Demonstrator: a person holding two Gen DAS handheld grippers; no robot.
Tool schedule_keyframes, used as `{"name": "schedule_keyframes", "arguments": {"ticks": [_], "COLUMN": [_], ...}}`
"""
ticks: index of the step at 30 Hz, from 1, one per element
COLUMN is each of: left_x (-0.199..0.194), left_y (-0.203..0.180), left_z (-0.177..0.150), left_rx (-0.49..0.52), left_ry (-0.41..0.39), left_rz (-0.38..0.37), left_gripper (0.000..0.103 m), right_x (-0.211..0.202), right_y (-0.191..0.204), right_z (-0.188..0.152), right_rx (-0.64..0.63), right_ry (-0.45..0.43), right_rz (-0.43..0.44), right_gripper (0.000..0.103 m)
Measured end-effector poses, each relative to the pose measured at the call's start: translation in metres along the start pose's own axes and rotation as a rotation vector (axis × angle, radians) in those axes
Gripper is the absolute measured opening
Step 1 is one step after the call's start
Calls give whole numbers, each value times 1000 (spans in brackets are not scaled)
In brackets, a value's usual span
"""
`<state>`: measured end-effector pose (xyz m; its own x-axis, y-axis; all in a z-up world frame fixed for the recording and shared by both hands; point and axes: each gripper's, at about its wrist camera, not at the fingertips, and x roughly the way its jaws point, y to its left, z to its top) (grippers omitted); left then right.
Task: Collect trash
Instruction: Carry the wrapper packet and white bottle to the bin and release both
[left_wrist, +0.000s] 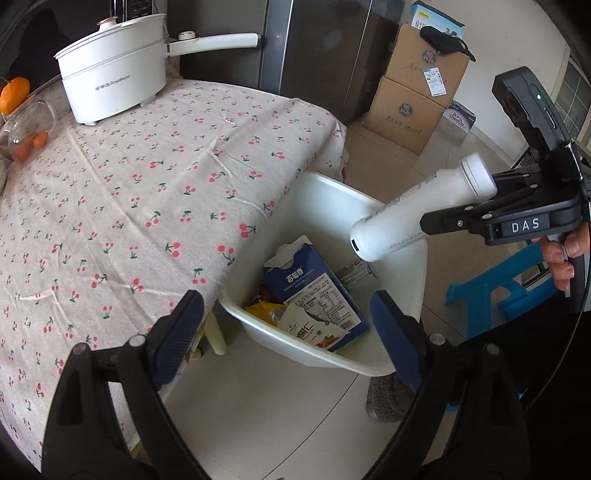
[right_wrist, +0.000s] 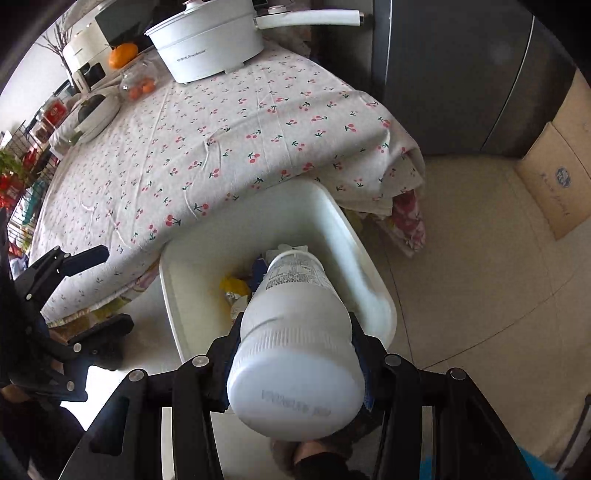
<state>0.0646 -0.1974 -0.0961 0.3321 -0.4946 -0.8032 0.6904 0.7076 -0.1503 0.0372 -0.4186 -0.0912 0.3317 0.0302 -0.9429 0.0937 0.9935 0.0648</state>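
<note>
Black hand-held gripper (left_wrist: 288, 336), navy pads (left_wrist: 177, 336), silver screws, "DAS" marking

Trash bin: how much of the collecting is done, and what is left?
Done: the bin beside the table already holds a blue carton and wrappers. The left gripper is open and empty above it. In hand: the right gripper holds a white bottle over the bin. Left: dropping that bottle; no more trash shows on the table.

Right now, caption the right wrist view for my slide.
Right gripper holds a white bottle over the white bin beside the cherry-print table.
</note>
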Motion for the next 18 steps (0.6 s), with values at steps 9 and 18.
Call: {"name": "schedule_keyframes", "arguments": {"ticks": [9,18], "left_x": [-30,-43], "left_y": [32,45], "left_z": [-20,-36], "left_rx": [-99,-117], "left_ry": [-1,0], "left_rz": [82,184], "left_gripper": [102,102], "right_x": [28,57], "right_y": [30,49], "right_z": [13,29], "right_rx": [-45,-14], "right_ry": [76,141], "right_rz": [27,64], "right_gripper": [50,77]}}
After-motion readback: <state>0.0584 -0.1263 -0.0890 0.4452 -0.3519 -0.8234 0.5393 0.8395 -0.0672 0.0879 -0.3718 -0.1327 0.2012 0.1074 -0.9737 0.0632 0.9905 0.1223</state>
